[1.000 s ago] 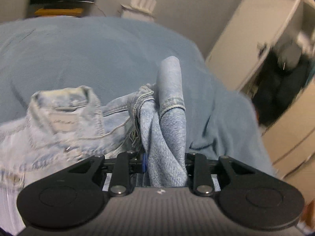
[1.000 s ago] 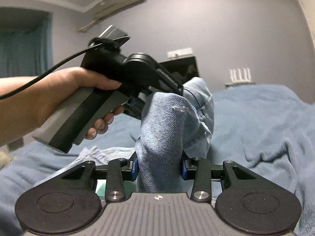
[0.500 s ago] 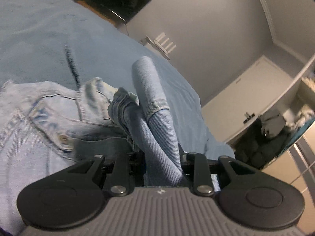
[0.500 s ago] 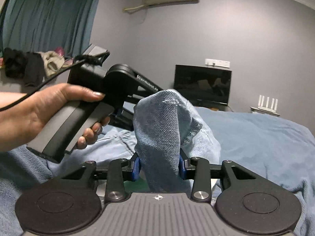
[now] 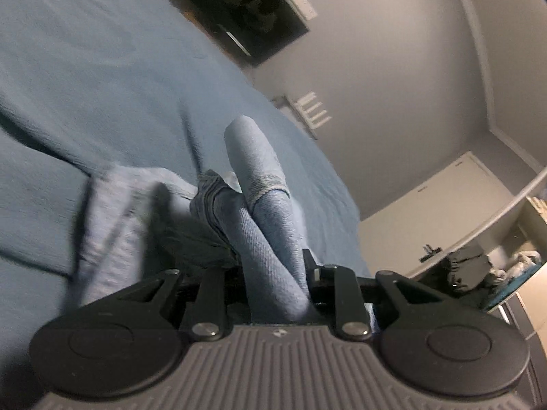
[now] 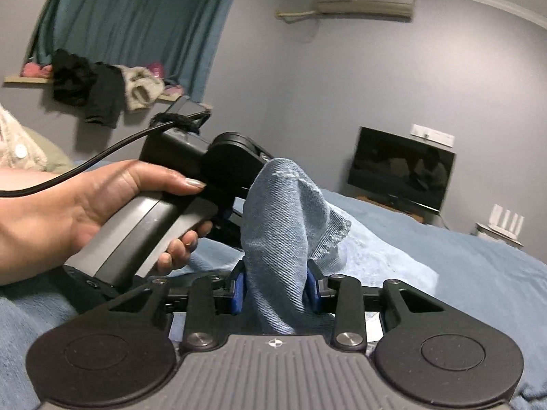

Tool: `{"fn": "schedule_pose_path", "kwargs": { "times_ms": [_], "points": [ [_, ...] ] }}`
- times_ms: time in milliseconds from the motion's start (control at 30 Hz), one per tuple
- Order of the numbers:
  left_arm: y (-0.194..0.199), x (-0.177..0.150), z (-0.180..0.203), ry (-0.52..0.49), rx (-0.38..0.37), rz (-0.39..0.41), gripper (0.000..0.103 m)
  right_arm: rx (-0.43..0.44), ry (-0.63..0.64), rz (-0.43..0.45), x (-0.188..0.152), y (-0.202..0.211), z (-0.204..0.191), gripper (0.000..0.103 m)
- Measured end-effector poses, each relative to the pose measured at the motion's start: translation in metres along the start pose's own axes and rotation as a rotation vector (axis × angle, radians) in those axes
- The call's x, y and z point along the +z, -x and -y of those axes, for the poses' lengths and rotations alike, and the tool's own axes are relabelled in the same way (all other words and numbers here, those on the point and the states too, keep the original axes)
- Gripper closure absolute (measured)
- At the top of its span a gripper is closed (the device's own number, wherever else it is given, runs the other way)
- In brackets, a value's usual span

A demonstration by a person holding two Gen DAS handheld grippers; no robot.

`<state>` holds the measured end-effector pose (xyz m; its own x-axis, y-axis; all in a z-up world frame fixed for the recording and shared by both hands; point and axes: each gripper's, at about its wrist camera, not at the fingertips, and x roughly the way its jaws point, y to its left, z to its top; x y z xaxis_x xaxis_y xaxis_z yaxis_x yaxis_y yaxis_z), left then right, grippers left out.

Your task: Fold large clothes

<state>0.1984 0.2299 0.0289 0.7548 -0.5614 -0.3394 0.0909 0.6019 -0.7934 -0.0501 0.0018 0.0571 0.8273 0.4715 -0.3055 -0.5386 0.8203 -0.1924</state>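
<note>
- Left gripper (image 5: 275,275): jaws clamped on a fold of the denim garment (image 5: 263,212); the cloth rises between them.
- Right gripper (image 6: 275,287): jaws clamped on another bunched fold of it.
- Garment's remainder lies on the blue bedspread (image 5: 85,85), left of the left gripper.
- Left hand (image 6: 85,212) grips its handle, near left.

Denim garment (image 5: 270,239) on bed (image 5: 102,85); television (image 6: 401,169) behind bed.
</note>
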Motion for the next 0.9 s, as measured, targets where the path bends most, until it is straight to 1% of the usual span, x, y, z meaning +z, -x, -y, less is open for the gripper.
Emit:
{"fn": "schedule_pose_path", "kwargs": {
  "times_ms": [100, 167, 233, 267, 367, 400, 433, 467, 500, 533, 567, 600, 633, 667, 733, 767, 833, 867, 900],
  "points": [
    [0.005, 0.004, -0.022, 0.03, 0.067, -0.03, 0.083, 0.036, 0.056, -0.016, 0.005, -0.013, -0.018, 0.065],
    [0.005, 0.003, -0.04, 0.087, 0.081, -0.04, 0.083, 0.057, 0.083, -0.045, 0.006, -0.018, -0.038, 0.066],
    [0.005, 0.003, -0.049, 0.095, 0.103, -0.043, 0.082, 0.073, 0.102, -0.06, 0.005, -0.024, -0.048, 0.066],
    [0.006, 0.004, -0.049, 0.091, 0.122, -0.042, 0.081, 0.08, 0.104, -0.066, 0.005, -0.025, -0.052, 0.065],
    [0.011, 0.008, -0.053, 0.111, 0.154, -0.031, 0.073, 0.097, 0.141, -0.079, 0.005, -0.034, -0.059, 0.065],
    [0.017, 0.01, -0.054, 0.101, 0.184, -0.005, 0.066, 0.099, 0.148, -0.081, 0.005, -0.034, -0.062, 0.065],
    [0.029, 0.007, -0.047, 0.083, 0.216, 0.039, 0.062, 0.103, 0.149, -0.088, 0.004, -0.035, -0.063, 0.065],
    [0.039, 0.01, -0.048, 0.069, 0.24, 0.088, 0.056, 0.107, 0.145, -0.102, 0.002, -0.035, -0.062, 0.066],
    [0.048, 0.013, -0.048, 0.062, 0.247, 0.136, 0.052, 0.11, 0.139, -0.115, -0.001, -0.035, -0.061, 0.066],
    [0.053, 0.015, -0.048, 0.063, 0.235, 0.17, 0.051, 0.111, 0.14, -0.121, -0.003, -0.036, -0.062, 0.066],
    [0.057, 0.017, -0.048, 0.062, 0.209, 0.188, 0.051, 0.109, 0.144, -0.123, -0.004, -0.036, -0.064, 0.066],
    [0.056, 0.017, -0.047, 0.052, 0.178, 0.185, 0.051, 0.111, 0.148, -0.126, -0.005, -0.036, -0.067, 0.066],
    [0.053, 0.016, -0.044, 0.028, 0.16, 0.167, 0.051, 0.116, 0.151, -0.128, -0.003, -0.039, -0.069, 0.066],
    [0.05, 0.014, -0.039, -0.016, 0.159, 0.147, 0.051, 0.123, 0.153, -0.132, -0.002, -0.041, -0.071, 0.065],
    [0.035, 0.007, -0.019, -0.162, 0.194, 0.089, 0.051, 0.145, 0.153, -0.142, -0.001, -0.046, -0.074, 0.065],
    [0.029, 0.002, -0.009, -0.253, 0.237, 0.077, 0.051, 0.153, 0.157, -0.145, 0.0, -0.048, -0.074, 0.065],
    [0.017, -0.009, 0.006, -0.381, 0.338, 0.058, 0.051, 0.177, 0.182, -0.154, 0.0, -0.049, -0.077, 0.064],
    [0.011, -0.011, 0.009, -0.412, 0.384, 0.044, 0.051, 0.19, 0.193, -0.158, 0.001, -0.051, -0.079, 0.063],
    [0.006, -0.012, 0.008, -0.418, 0.424, 0.03, 0.051, 0.204, 0.2, -0.161, 0.001, -0.051, -0.081, 0.062]
  ]
}}
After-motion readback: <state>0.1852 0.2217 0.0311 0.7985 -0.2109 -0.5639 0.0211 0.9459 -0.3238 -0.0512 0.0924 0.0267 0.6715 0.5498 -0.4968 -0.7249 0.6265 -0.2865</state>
